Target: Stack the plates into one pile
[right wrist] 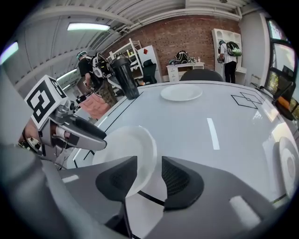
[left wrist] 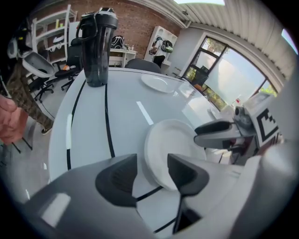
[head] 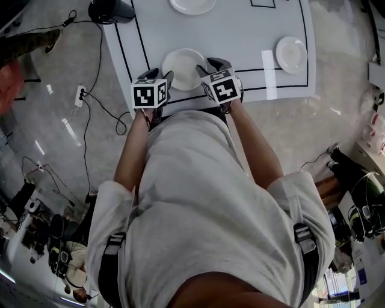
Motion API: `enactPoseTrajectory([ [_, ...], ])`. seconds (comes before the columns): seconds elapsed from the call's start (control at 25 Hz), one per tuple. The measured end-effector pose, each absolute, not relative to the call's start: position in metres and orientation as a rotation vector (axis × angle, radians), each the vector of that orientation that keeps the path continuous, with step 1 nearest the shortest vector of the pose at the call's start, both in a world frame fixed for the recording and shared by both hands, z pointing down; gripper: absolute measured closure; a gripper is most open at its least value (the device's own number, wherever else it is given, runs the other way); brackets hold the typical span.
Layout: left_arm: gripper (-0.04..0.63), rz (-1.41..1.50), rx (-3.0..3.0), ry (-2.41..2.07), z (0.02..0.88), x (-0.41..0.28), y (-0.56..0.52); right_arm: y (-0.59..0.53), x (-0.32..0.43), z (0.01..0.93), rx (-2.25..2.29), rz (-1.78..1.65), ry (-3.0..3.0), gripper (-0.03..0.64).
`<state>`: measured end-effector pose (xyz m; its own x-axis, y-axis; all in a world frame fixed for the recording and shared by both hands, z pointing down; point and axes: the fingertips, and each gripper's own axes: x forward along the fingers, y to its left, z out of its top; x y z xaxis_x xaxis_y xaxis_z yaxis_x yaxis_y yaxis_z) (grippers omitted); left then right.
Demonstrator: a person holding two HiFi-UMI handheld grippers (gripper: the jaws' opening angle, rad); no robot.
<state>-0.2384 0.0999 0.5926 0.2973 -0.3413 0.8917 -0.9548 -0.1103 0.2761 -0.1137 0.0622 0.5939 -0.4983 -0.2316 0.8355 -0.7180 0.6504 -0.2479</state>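
A white plate (head: 183, 68) lies on the white table (head: 240, 36) near its front edge, between my two grippers. My left gripper (head: 160, 78) stands at its left rim and my right gripper (head: 209, 65) at its right rim. In the left gripper view the plate (left wrist: 170, 149) has its near rim in the gap of the open left gripper (left wrist: 152, 175), and the pads do not press on it. In the right gripper view the plate's (right wrist: 126, 149) rim sits likewise inside the open right gripper (right wrist: 149, 177). A second plate (head: 192, 5) lies far back, a third plate (head: 292, 54) at the right.
A black bottle (head: 111, 10) stands at the table's far left corner. Black lines and white tape strips mark the tabletop. Cables and a socket strip (head: 79, 95) lie on the floor to the left. People and chairs are in the background of the gripper views.
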Motion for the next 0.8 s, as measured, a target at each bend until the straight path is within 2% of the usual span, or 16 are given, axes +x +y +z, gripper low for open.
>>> enactPoseTrajectory([
  [0.32,0.425,0.866,1.626,-1.199,0.594,-0.237,0.102,0.072,-0.128,0.598,0.687,0.682,-2.049,0.494],
  [0.4,0.497,0.876,1.624,-1.174,0.594,-0.235,0.105,0.069,-0.123,0.597,0.718,0.685,-2.048,0.516],
  [0.44,0.499,0.875,1.627,-1.163,0.594,-0.233,0.107,0.068,-0.12,0.596,0.731,0.691,-2.051,0.536],
  [0.8,0.512,0.898,1.691,-1.15,0.586,-0.218,0.095,0.057,-0.104,0.584,0.805,0.633,-2.062,0.548],
])
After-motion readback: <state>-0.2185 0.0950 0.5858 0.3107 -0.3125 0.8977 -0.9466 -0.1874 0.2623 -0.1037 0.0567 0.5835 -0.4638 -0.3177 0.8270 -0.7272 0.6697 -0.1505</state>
